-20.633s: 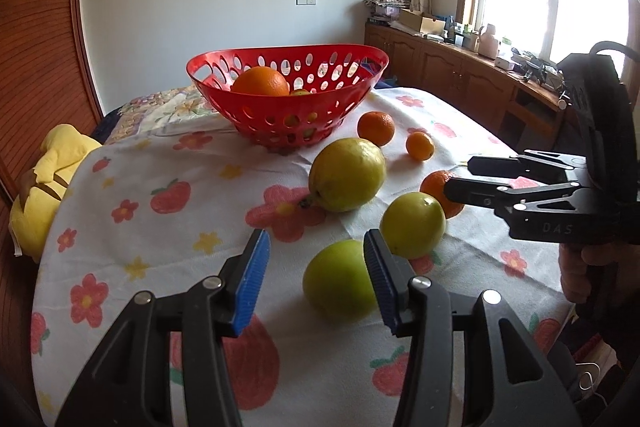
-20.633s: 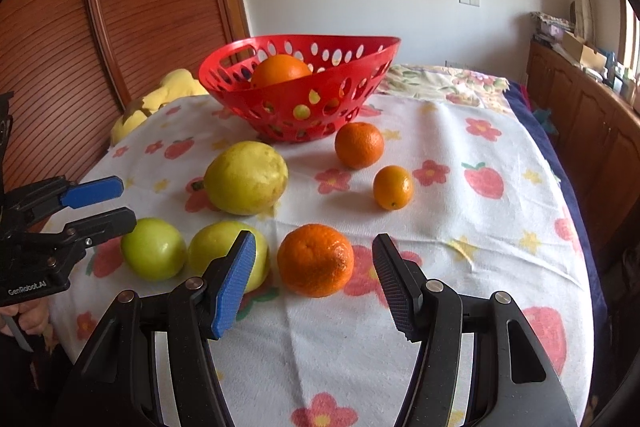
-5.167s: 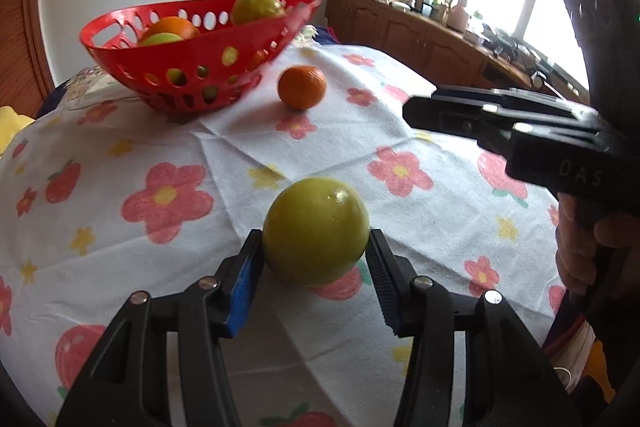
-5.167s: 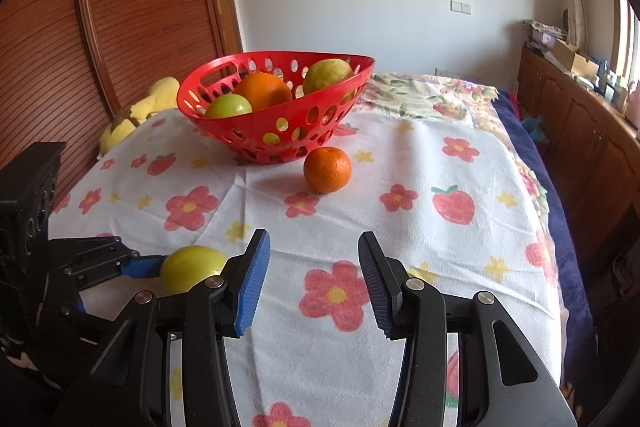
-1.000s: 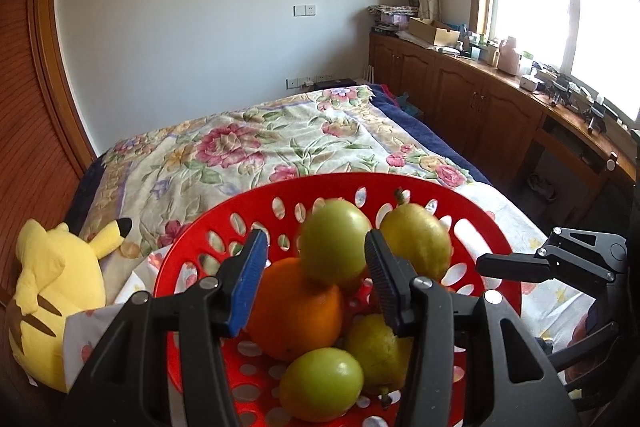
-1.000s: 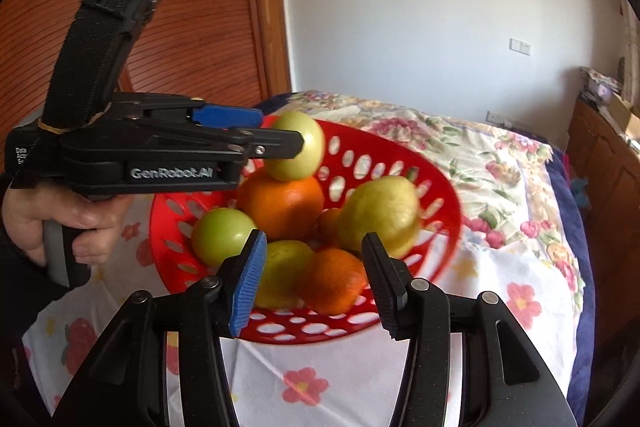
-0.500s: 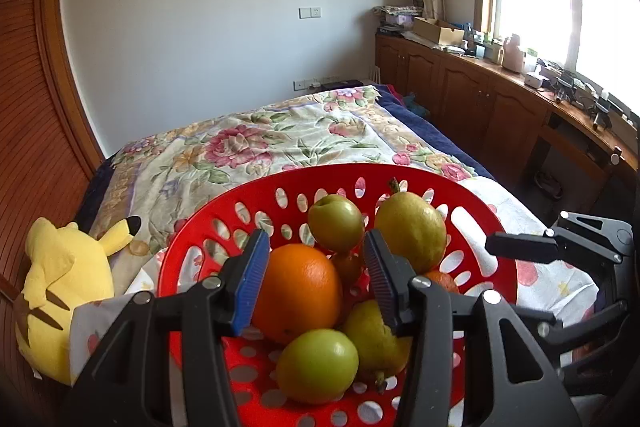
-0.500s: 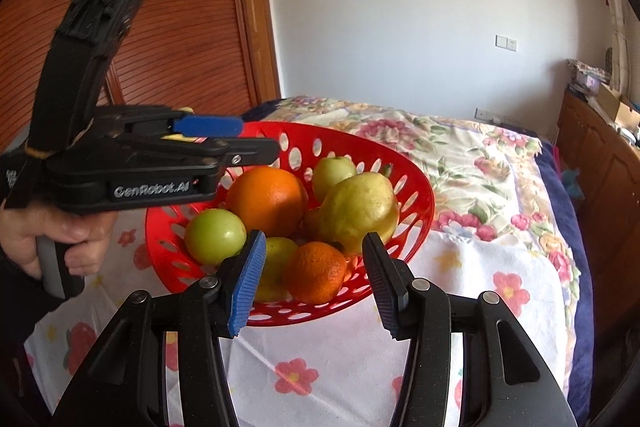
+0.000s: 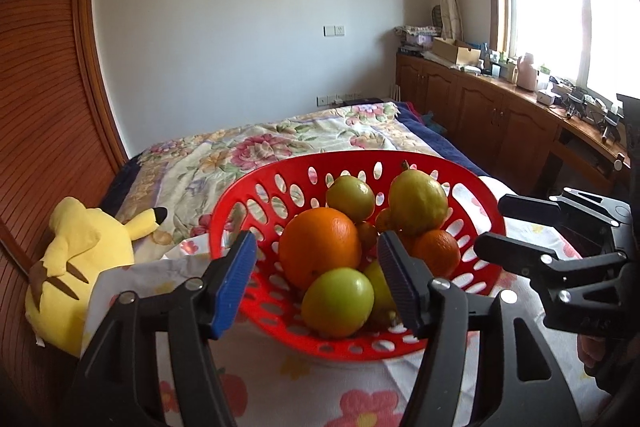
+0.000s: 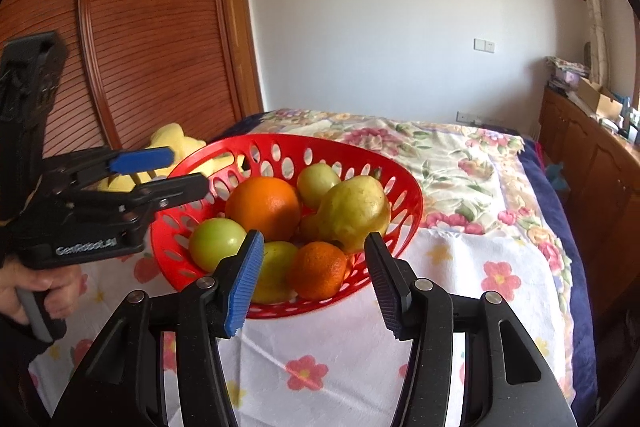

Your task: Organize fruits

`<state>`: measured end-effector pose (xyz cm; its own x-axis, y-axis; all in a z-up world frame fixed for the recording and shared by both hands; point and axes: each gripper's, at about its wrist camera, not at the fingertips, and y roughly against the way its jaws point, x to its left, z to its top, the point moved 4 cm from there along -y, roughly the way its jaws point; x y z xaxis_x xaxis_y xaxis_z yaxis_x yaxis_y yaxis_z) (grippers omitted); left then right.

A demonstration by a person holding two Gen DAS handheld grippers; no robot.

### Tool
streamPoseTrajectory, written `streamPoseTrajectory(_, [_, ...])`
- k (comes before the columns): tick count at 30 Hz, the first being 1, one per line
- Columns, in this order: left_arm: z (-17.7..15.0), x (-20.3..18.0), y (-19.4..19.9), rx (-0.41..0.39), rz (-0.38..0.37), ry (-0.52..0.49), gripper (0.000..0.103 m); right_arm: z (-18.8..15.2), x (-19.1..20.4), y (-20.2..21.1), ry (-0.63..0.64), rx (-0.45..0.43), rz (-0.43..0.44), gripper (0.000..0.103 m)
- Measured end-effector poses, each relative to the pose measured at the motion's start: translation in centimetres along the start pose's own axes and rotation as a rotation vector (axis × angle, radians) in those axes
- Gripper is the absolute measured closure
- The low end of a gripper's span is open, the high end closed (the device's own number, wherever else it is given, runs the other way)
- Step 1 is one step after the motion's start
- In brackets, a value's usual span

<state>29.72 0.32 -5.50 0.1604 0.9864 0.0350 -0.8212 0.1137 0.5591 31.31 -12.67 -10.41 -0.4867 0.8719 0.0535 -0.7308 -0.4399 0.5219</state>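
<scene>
A red perforated basket (image 9: 256,195) (image 10: 404,211) stands on the floral tablecloth and holds several fruits: a big orange (image 9: 320,247) (image 10: 262,207), a small orange (image 10: 318,269), green apples (image 9: 338,301) (image 10: 216,243), a yellow-green pear-like fruit (image 9: 418,203) (image 10: 354,213) and a round green fruit (image 9: 350,197) at the back. My left gripper (image 9: 318,281) is open and empty, just in front of the basket. My right gripper (image 10: 314,281) is open and empty, near the basket's front rim. Each gripper also shows in the other's view (image 10: 160,171) (image 9: 504,227).
A yellow plush toy (image 9: 80,259) (image 10: 172,147) lies left of the basket by the wooden sliding door. A floral bedspread (image 9: 260,143) stretches behind. Wooden cabinets (image 9: 500,123) run along the right wall under the window. The white flowered cloth (image 10: 480,287) extends to the right.
The round green fruit left my left gripper and now rests at the back of the basket. Both grippers have drawn back from the basket, which looks farther away.
</scene>
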Motion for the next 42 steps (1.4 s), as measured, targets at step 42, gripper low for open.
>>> streamPoseTrajectory(42, [-5.5,-1.1,16.7,-0.16,0.089,0.094,0.0,-2.6,5.3,13.4,-0.025,-0.197,-0.133,0.013])
